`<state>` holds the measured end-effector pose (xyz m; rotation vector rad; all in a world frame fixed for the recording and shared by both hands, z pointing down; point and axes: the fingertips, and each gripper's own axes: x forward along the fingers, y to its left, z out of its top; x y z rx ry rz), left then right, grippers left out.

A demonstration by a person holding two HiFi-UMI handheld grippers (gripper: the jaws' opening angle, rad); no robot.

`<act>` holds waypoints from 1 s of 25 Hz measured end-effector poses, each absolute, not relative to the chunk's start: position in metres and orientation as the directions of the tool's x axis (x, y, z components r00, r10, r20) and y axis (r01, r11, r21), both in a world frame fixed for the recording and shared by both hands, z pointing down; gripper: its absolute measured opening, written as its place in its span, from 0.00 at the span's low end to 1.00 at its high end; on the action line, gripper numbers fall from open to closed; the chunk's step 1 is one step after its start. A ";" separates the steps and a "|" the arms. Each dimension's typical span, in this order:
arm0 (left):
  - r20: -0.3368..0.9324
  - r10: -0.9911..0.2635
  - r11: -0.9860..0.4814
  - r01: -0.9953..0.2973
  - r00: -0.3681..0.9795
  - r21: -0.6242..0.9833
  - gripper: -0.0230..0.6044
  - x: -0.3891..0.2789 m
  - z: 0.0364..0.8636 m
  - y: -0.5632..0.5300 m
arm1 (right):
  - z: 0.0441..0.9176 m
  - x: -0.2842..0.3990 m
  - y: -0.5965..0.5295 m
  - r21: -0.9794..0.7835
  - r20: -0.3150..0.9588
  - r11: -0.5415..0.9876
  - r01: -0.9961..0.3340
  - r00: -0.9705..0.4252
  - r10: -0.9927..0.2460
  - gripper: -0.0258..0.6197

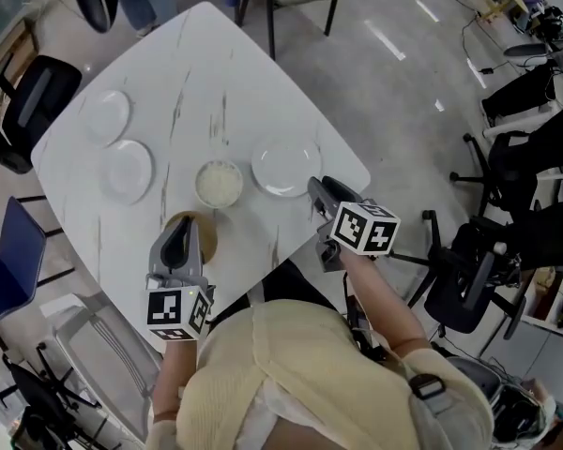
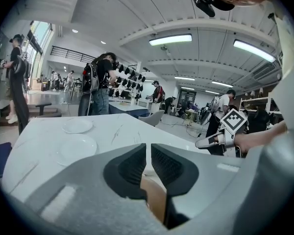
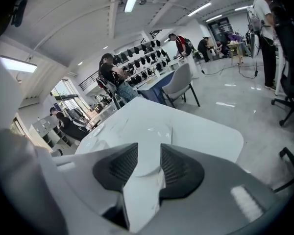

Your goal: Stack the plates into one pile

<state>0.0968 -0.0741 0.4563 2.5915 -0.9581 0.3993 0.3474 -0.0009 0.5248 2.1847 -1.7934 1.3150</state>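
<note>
L gripper [image 1: 179, 223] lower centre, jaws at narrow slit over brown plate [image 1: 207, 238], R gripper [image 1: 316, 185] jaws wide, nothing gripped, just beside white plate [image 1: 283, 165] centre-right, cream plate [image 1: 219, 184] mid-frame, 2 more plates [image 1: 127, 171] at left

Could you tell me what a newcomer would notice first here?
The left gripper and right gripper, each bearing a marker cube, hover over the near edge of a white marble-patterned table. Round white plates lie scattered across it, and a round tan plate sits under the left gripper.
</note>
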 end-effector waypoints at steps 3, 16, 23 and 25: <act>0.386 -0.562 -0.711 -0.666 0.731 0.227 0.07 0.106 0.461 -0.078 | 0.534 0.353 -0.007 -0.475 0.624 -0.354 -0.806 -0.024 -0.781 0.25; 0.400 -0.514 -0.731 -0.631 0.759 0.259 0.07 0.148 0.475 -0.083 | 0.558 0.373 -0.021 -0.470 0.685 -0.406 -0.784 -0.034 -0.728 0.28; 0.396 -0.516 -0.719 -0.636 0.759 0.281 0.07 0.157 0.477 -0.090 | 0.566 0.373 -0.030 -0.473 0.707 -0.408 -0.781 -0.060 -0.705 0.29; 0.395 -0.522 -0.714 -0.640 0.756 0.284 0.07 0.158 0.478 -0.092 | 0.568 0.371 -0.031 -0.469 0.710 -0.406 -0.784 -0.062 -0.702 0.30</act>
